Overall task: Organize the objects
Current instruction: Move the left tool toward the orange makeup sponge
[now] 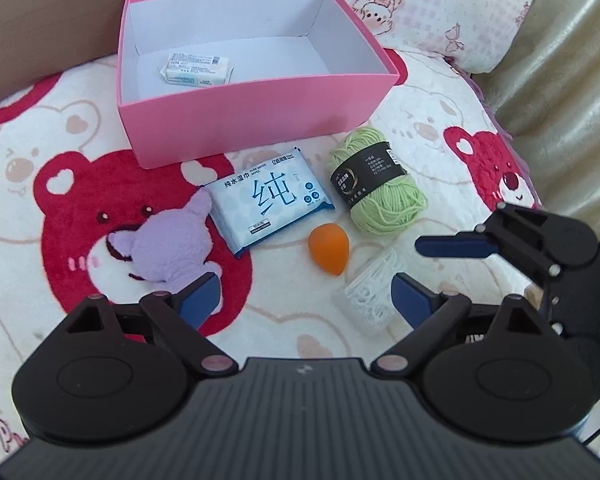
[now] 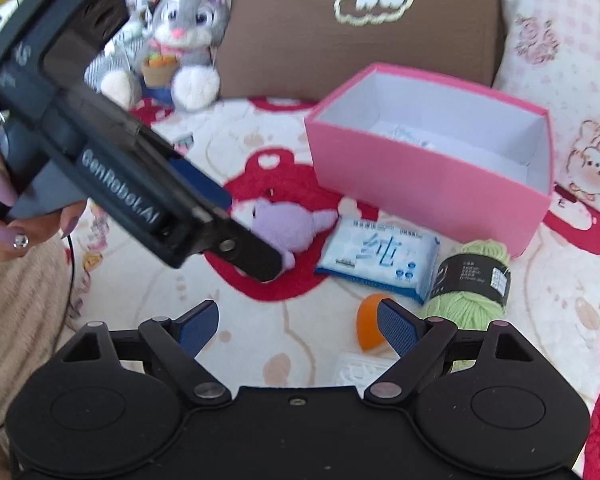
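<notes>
Left wrist view. Left tongs (image 1: 306,300) stand wide apart, nothing between the pads, hanging above the blanket (image 1: 28,152) of what looks like a bed. Just ahead of them lie one orange sponge egg (image 1: 329,249) and, near the right-hand pad, one clear patterned container (image 1: 370,294). Further ahead: one pack of wet wipes (image 1: 270,202), one ball of green yarn (image 1: 380,184), and to the left one purple plush (image 1: 166,246). Beyond all of these stands one pink box (image 1: 236,114), open-topped, with one small wipes packet (image 1: 198,68) already inside. Judged: the loose things lie in a row before the box because they wait to be put in. The right tongs (image 1: 432,258) reach in from the right, also spread and empty.

Right wrist view. Right tongs (image 2: 298,330) gape, holding nothing. The sponge egg (image 2: 367,326) sits half hidden behind the right pad; the yarn (image 2: 470,280) is beyond and to the right, the wipes pack (image 2: 380,258) straight ahead, the plush (image 2: 290,224) ahead-left, partly behind the left device. Pink box (image 2: 428,188) farthest, right of centre. Both tongs open over the cluster suggests a pick is being lined up; which item, I cannot tell.
</notes>
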### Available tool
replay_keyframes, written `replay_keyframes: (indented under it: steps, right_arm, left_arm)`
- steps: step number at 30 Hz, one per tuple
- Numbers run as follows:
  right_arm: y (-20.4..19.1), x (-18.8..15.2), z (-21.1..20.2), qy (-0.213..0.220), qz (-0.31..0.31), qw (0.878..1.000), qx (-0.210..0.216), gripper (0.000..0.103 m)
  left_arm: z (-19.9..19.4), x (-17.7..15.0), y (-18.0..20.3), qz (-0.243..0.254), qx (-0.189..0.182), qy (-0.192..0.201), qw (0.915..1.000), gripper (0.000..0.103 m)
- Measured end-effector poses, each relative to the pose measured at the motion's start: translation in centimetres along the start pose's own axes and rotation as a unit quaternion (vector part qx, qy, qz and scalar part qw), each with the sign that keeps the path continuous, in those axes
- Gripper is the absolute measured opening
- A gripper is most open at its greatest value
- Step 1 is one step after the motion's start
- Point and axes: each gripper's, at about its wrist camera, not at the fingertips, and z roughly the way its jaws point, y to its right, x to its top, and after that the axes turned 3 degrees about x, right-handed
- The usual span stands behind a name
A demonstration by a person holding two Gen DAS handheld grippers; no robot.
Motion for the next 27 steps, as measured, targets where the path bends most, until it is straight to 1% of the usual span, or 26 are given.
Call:
replay_keyframes:
  steps: [2,3,5,7,10,12,13,14,16,17,20,22,24,25,27]
  right_arm:
    - [0.3,0.1,1.1,-0.015,0.009,1.0,-0.009,0.09]
    - [0.7,0.1,1.6,-0.024,0.021,0.999,-0.003,0.09]
    - [1.3,0.1,2.4,-0.039,0.042,0.998,0.008,0.09]
    - [1.6,0.1,3.1,-0.049,0.051,0.997,0.008,0.089]
    - [1.8,0.1,4.2,-0.048,0.062,0.997,-0.009,0.089]
    - [2.1,-0.1,5.2,-0.047,0.077,0.995,-0.033,0.089]
    - [2.3,-0.4,5.5,-0.042,0.084,0.995,-0.045,0.089]
    - [2.6,-0.7,6.0,-0.034,0.091,0.994,-0.055,0.09]
    - [3.1,-1.5,6.7,-0.033,0.104,0.992,-0.064,0.089]
    - [3.4,-1.7,7.1,-0.035,0.106,0.992,-0.065,0.089]
    - [4.1,-1.9,8.0,-0.036,0.11,0.99,-0.084,0.089]
    - [4.3,-1.8,8.4,-0.029,0.109,0.99,-0.083,0.089]
    - [4.3,-1.7,8.8,-0.031,0.103,0.991,-0.081,0.089]
    - [4.3,-1.8,9.0,-0.034,0.103,0.991,-0.082,0.089]
    - [4.1,-2.0,9.3,-0.041,0.1,0.991,-0.083,0.087]
  left_arm:
    - [0.9,0.2,0.0,-0.01,-0.006,0.002,0.9999,0.093]
    - [1.5,0.3,0.1,-0.017,-0.007,0.005,0.9998,0.093]
    - [2.6,0.2,0.3,-0.023,-0.009,-0.007,0.9997,0.093]
    - [3.5,0.0,0.3,-0.027,-0.012,-0.013,0.9995,0.093]
    - [4.6,-0.3,0.1,-0.039,-0.022,-0.007,0.999,0.093]
    - [5.3,-0.4,-0.3,-0.046,-0.029,-0.002,0.9985,0.093]
    - [5.6,-0.4,-0.4,-0.043,-0.027,-0.004,0.9987,0.091]
    - [5.9,-0.5,-0.5,-0.037,-0.017,-0.009,0.9992,0.09]
    - [6.4,-0.5,-0.6,-0.027,0.005,-0.013,0.9995,0.09]
    - [6.7,-0.4,-0.8,-0.027,0.006,-0.012,0.9996,0.09]
    - [7.6,-0.4,-1.6,-0.042,-0.008,-0.01,0.999,0.089]
    - [8.3,-0.4,-1.9,-0.048,-0.013,-0.004,0.9987,0.087]
    - [8.9,-0.6,-2.0,-0.045,-0.025,-0.002,0.9987,0.087]
    - [9.2,-0.6,-2.0,-0.046,-0.029,-0.005,0.9985,0.087]
    - [9.9,-0.8,-2.3,-0.06,-0.042,-0.011,0.9972,0.083]
